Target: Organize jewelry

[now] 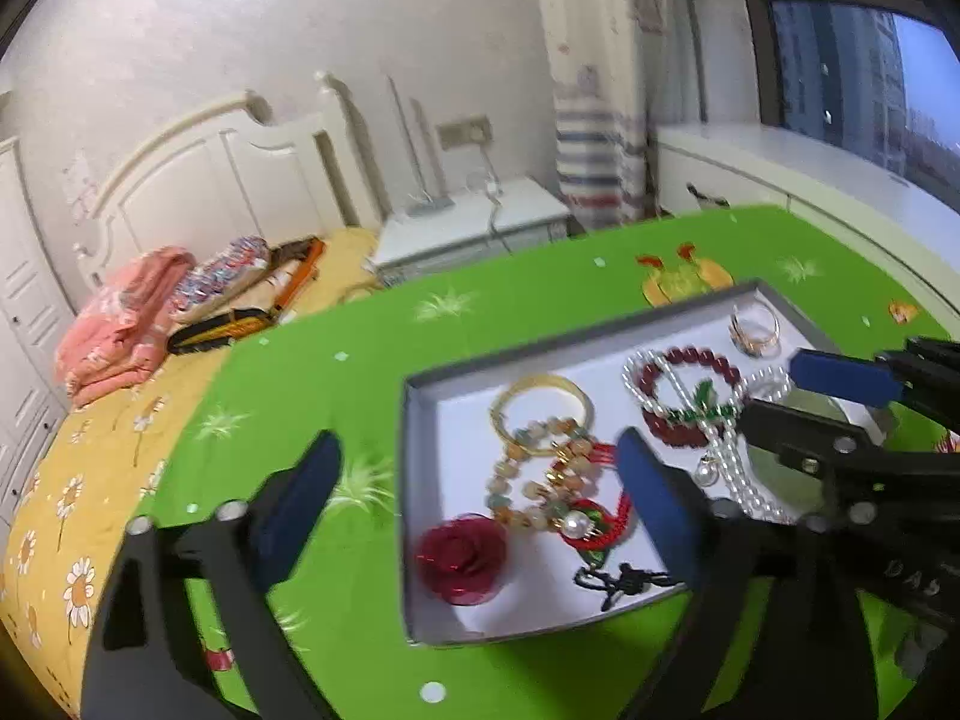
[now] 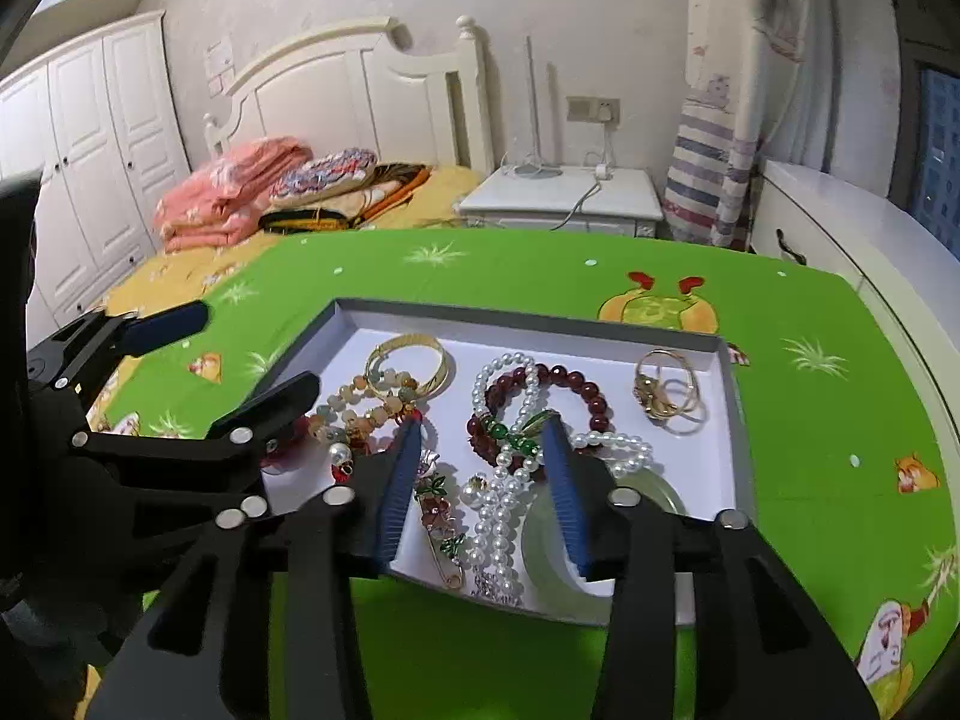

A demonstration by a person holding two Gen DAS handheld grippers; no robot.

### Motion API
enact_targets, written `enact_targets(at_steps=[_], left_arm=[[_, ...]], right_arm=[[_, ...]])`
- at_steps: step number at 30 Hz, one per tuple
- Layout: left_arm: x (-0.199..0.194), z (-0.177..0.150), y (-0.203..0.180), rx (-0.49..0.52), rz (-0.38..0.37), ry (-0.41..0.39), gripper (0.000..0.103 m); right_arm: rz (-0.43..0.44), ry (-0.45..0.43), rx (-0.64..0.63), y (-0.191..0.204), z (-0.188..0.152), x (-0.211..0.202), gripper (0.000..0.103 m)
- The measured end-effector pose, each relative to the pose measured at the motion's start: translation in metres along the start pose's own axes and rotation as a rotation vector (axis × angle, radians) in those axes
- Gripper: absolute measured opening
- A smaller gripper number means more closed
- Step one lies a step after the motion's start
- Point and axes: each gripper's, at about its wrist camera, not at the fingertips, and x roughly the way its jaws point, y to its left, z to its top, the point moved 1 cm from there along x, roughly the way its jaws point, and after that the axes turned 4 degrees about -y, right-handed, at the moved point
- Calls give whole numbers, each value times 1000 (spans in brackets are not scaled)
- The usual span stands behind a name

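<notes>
Broadly, the green tablecloth (image 2: pixel 480 276) covers the table, with free cloth on every side of the shallow grey tray (image 2: pixel 528 319); its low rim is the only edge to clear, and beyond the cloth at twelve o'clock stand a bed (image 2: pixel 198 264) and a white nightstand (image 2: pixel 564 195). Inside the tray the jewelry lies crowded on the white floor. The pearl necklace (image 2: pixel 504 504) is the longest piece, its long axis running from twelve to six o'clock in the right wrist view, and it sits between the fingers of the right gripper (image 2: pixel 487 501), whose jaws stand partly apart and press on nothing. By my reading this is the nearer hand for the pearls; closing would also risk catching the flowered brooch pin (image 2: pixel 444 525) just beside them at nine o'clock. A pale jade bangle (image 2: pixel 600 558) lies at three o'clock, partly under the right finger. The dark red bead bracelet (image 2: pixel 540 402) overlaps the pearls at twelve o'clock. The left gripper (image 1: pixel 474 498) is spread wide and empty, straddling the tray's left wall, with the mixed stone bead bracelet (image 1: pixel 540 480) and red fabric rose (image 1: pixel 462 558) between its fingers. The gold bangle (image 1: pixel 540 414) and the gold rings (image 2: pixel 666 390) lie farthest, near the far rim
</notes>
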Motion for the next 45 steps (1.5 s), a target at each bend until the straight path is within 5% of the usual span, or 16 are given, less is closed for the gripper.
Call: enact_targets(at_steps=[3, 5, 9, 11, 16, 26, 45], left_arm=[[-14, 3, 7, -36, 35, -19, 98], [-24, 3, 9, -59, 81, -22, 98], [-42, -4, 6, -65, 207, -17, 99], [-51, -12, 3, -75, 213, -30, 99], [-53, -36, -2, -121, 113, -4, 98], [-38, -59, -5, -167, 43, 69, 98], [-34, -61, -2, -187, 17, 90, 98]], right_arm=[[-23, -17, 14, 2, 2, -13, 47], [-39, -52, 17, 5, 2, -27, 64], [-75, -109, -3, 12, -2, -51, 78], [-92, -119, -2, 12, -8, -58, 84], [-108, -53, -13, 7, -27, -55, 84], [-131, -2, -6, 3, -37, -48, 84], [-128, -5, -8, 8, -39, -51, 84]])
